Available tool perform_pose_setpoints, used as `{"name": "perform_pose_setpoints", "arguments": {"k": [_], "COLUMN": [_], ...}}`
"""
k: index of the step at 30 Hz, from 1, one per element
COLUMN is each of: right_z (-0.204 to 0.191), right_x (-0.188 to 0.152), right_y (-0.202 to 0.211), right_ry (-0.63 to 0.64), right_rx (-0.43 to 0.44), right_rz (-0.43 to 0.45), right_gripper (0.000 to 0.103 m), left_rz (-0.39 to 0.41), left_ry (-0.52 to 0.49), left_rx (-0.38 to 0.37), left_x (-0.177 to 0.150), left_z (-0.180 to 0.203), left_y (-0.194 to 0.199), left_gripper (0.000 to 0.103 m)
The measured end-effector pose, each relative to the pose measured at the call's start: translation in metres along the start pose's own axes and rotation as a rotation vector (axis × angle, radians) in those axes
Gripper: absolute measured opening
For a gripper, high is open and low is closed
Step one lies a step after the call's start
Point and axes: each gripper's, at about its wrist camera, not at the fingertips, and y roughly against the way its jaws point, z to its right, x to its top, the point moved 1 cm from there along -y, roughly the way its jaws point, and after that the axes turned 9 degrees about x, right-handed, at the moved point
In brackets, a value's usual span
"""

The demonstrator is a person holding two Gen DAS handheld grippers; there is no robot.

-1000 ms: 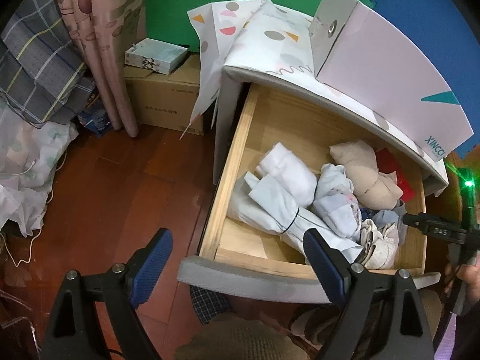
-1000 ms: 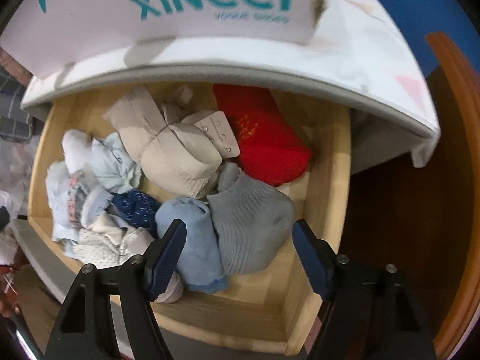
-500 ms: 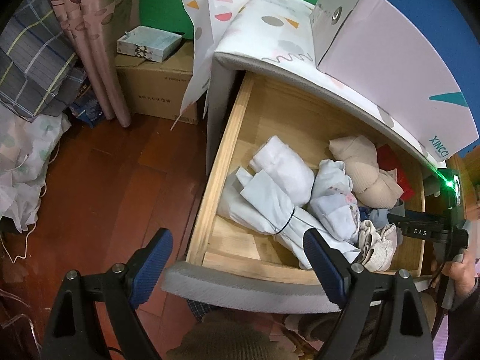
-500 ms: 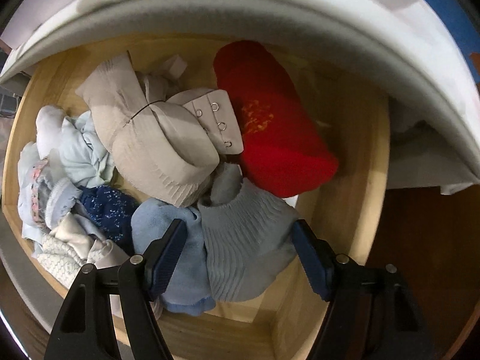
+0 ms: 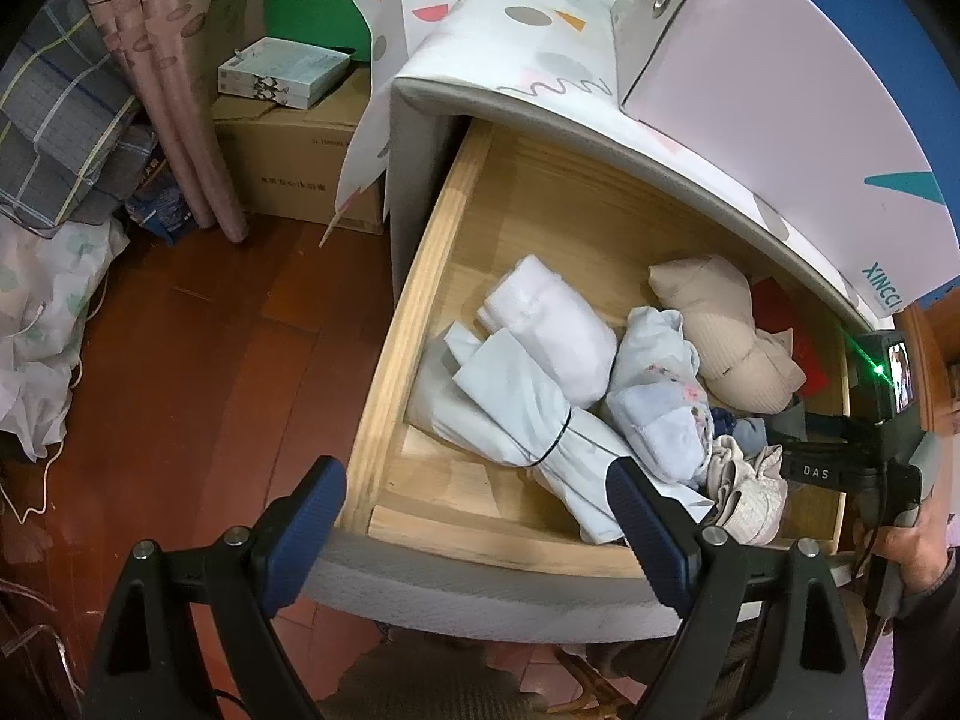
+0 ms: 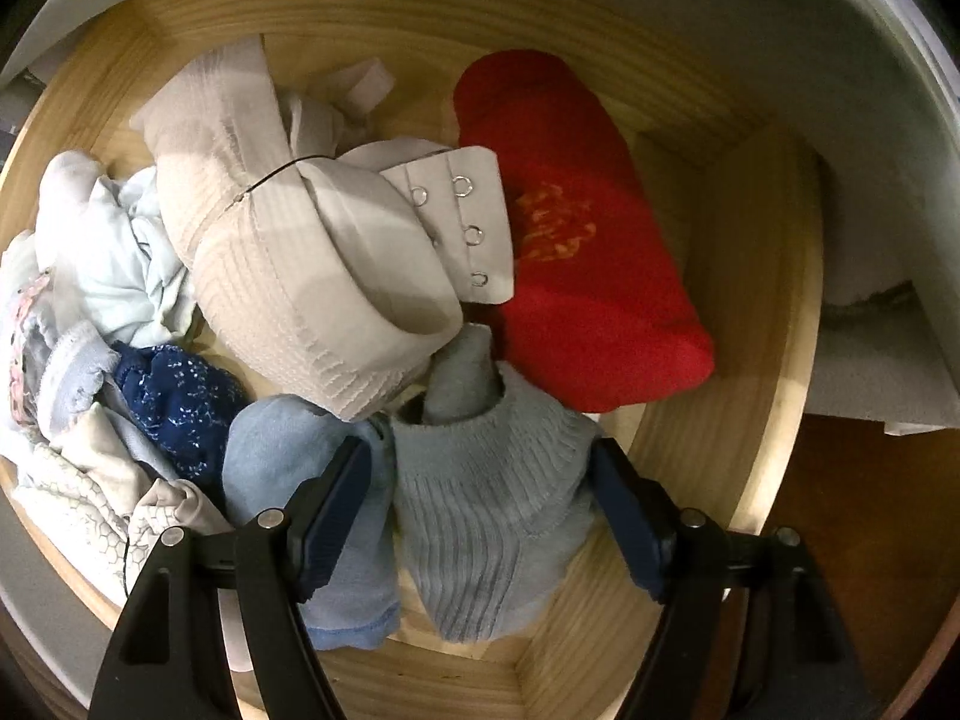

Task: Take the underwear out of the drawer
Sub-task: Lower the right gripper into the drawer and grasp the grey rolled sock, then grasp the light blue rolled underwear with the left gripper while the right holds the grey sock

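Left gripper [image 5: 474, 525] hangs wide apart at the bottom of its frame, over the drawer [image 5: 384, 396] front, gripping nothing. Right gripper [image 6: 480, 501] is down in the drawer, fingers spread either side of a grey knit roll [image 6: 486, 498], not pinching. Beige underwear [image 6: 312, 276] sits center, red roll [image 6: 576, 276] to its right.

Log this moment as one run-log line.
drawer: open | right hand-held gripper: open, straddling grey ribbed bundle | left hand-held gripper: open, above drawer front | removed: nothing
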Motion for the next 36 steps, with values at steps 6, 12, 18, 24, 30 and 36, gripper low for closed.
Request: {"name": "perform_pose_setpoints", "arguments": {"k": [6, 12, 18, 24, 30, 36], "right_z": [0.006, 0.017, 0.021, 0.028, 0.03, 0.031], "right_x": [-0.012, -0.021, -0.033, -0.051, -0.07, -0.071], "right_y": [0.004, 0.013, 0.03, 0.053, 0.081, 0.085], "right_ry": [-0.009, -0.093, -0.179, -0.234, -0.273, -0.271], "right_rx": [-0.028, 0.064, 0.164, 0.221, 0.253, 0.275], "right_rz": [0.002, 0.049, 0.138, 0.222, 0.297, 0.297], "right_gripper": [0.034, 0.027, 0.024, 0.024, 0.024, 0.024], "left_rz": [0.005, 0.004, 0.003, -0.006, -0.082, -0.156], "left_ry": [0.005, 0.004, 0.004, -0.001, 0.052, 0.105], "left_rx": [-0.002, 0.0, -0.001, -0.001, -0.076, -0.123], "left_x": [0.0, -0.001, -0.002, -0.002, 0.006, 0.014], "left_z": [0.0, 0.001, 0.001, 0.002, 0.003, 0.012], "left_y": [0.0, -0.001, 0.001, 0.002, -0.006, -0.015], "left_gripper": [0.091, 0.091, 0.091, 0.091, 0.091, 0.09]}}
